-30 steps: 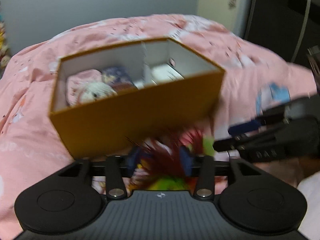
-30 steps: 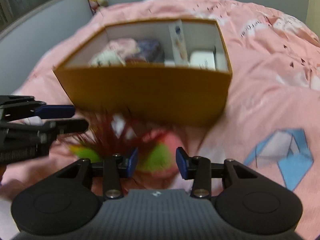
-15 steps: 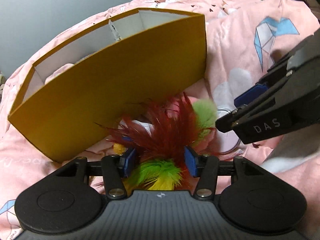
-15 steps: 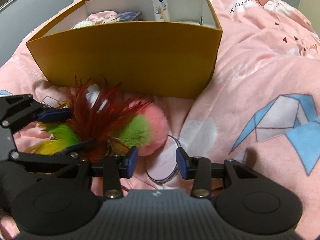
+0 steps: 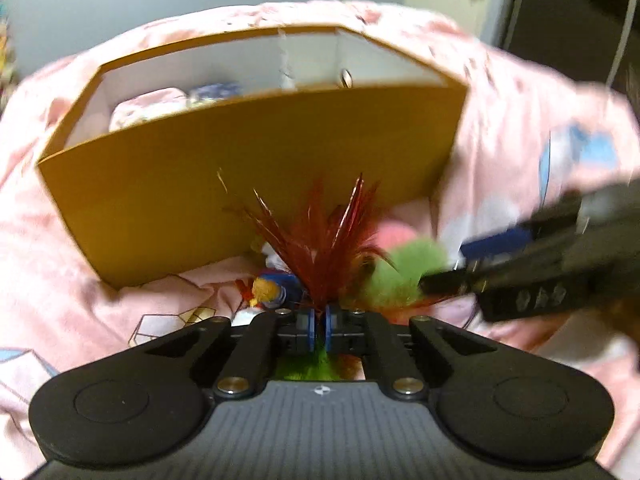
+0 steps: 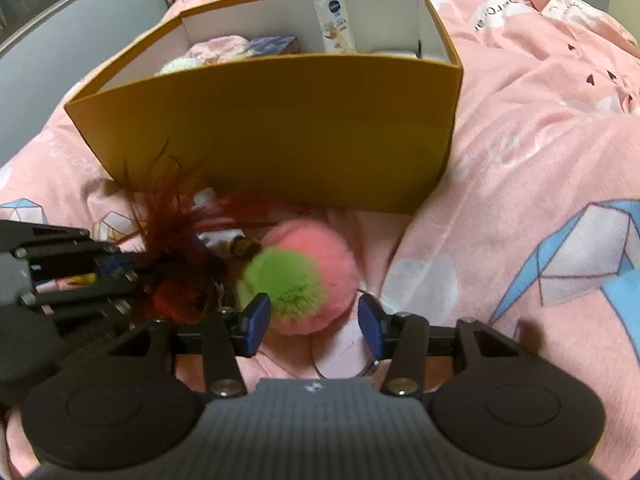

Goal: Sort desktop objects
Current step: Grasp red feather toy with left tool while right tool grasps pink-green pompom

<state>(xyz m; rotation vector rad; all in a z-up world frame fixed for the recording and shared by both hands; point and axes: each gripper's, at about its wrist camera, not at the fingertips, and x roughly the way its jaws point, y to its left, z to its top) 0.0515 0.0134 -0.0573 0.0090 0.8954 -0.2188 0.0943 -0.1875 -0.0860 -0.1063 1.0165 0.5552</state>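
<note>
Left gripper [image 5: 319, 328]: jaws have just snapped together, blue pads pinching the base of the red feather tuft [image 5: 324, 240], which fans up from between them; green and yellow feathers show under the pads. Probably one feather toy, but the frame is blurred, so can't be sure what joins what.

Right gripper [image 6: 314, 324]: jaws have just been widening and now stand spread, w/ the pink-and-green pompom [image 6: 304, 280] between the pads, nearer the left pad; contact not clear, reads as not pinched. A flat round pink case [image 6: 348, 356] lies under it on the pink bedspread [image 6: 540, 160], near edge hidden by the gripper body.

Just left of the pompom the red feathers trail off to the left gripper. A small figure w/ orange and blue bits [image 5: 270, 290] lies beside the tuft base, blurred.

Beyond all that, on the far side, stands the orange box [image 6: 280, 128], white inside, w/ a divider. Left part holds soft pink and pale items plus a dark-blue patterned pack [image 6: 276, 45]; a white tube [image 6: 335, 20] leans upright at the back wall.
</note>
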